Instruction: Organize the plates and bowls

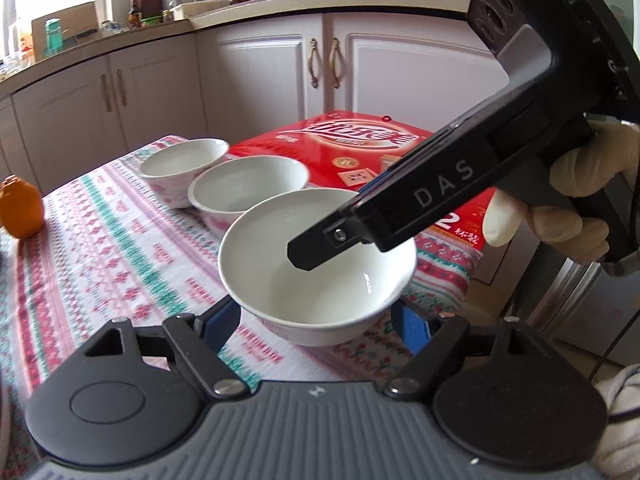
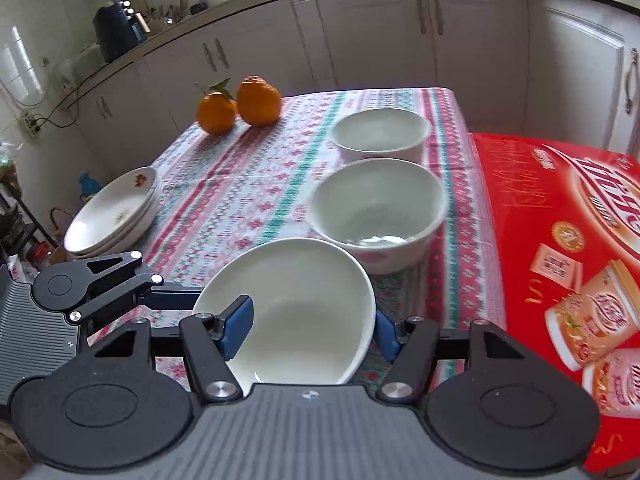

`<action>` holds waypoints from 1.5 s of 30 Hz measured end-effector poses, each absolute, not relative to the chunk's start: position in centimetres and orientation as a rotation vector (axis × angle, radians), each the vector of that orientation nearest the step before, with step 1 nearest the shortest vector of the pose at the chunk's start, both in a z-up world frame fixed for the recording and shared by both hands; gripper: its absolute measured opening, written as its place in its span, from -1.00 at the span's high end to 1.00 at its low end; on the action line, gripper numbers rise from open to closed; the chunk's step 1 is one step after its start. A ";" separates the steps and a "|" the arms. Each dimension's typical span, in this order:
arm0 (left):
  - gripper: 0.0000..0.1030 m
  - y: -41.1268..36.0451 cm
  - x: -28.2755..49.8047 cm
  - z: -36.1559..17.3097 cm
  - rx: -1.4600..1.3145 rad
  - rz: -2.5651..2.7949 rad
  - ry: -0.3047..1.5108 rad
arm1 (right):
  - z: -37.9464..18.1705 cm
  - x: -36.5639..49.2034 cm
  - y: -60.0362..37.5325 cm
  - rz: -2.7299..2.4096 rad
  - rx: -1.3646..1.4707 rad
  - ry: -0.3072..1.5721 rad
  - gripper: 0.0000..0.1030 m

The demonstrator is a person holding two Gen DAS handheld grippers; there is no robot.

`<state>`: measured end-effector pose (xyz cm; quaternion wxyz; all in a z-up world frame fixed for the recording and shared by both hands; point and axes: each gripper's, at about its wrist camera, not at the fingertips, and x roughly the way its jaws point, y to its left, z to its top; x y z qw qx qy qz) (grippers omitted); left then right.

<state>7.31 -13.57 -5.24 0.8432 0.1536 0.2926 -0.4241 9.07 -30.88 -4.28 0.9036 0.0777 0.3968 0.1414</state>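
A kitchen with pale cabinet doors [image 1: 260,76] and a cluttered counter runs behind a small table under a patterned tablecloth [image 2: 248,196] striped in pink, green and white.

The right gripper [image 2: 312,332] grips the nearest bowl [image 2: 296,312] by its rim: one blue pad [image 2: 239,326] sits inside the bowl and the other is outside its right wall, so the jaws are closed onto the rim. The bowl tilts in that view. In the left wrist view the same gripper [image 1: 320,248] comes in from the right, its black finger dipping into the nearest bowl [image 1: 316,264], with a gloved hand [image 1: 568,204] on its handle.

The left gripper [image 1: 316,320] is spread wide, its blue fingertips [image 1: 222,320] on either side of the bowl's base; whether they touch it cannot be told. In the right wrist view it shows at the left [image 2: 120,292], beside the bowl.

Just behind stands a middle bowl [image 2: 378,208], and behind that a far bowl [image 2: 380,132], the three in a row along the table's right side. A red box [image 2: 568,264] lies close to the right of the row. Across the cloth, a stack of plates [image 2: 114,212] sits at the left edge, and two oranges [image 2: 240,106] stand touching near the far corner.
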 end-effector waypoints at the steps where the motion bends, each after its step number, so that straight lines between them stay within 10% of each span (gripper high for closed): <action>1: -0.59 -13.1 7.3 -5.1 0.323 -0.887 0.618 | -4.2 9.2 -30.5 0.303 0.159 0.819 -0.33; 45: -0.60 -5.3 11.9 -5.9 0.272 -0.720 0.682 | -5.7 16.7 -21.4 0.460 0.106 0.845 -0.34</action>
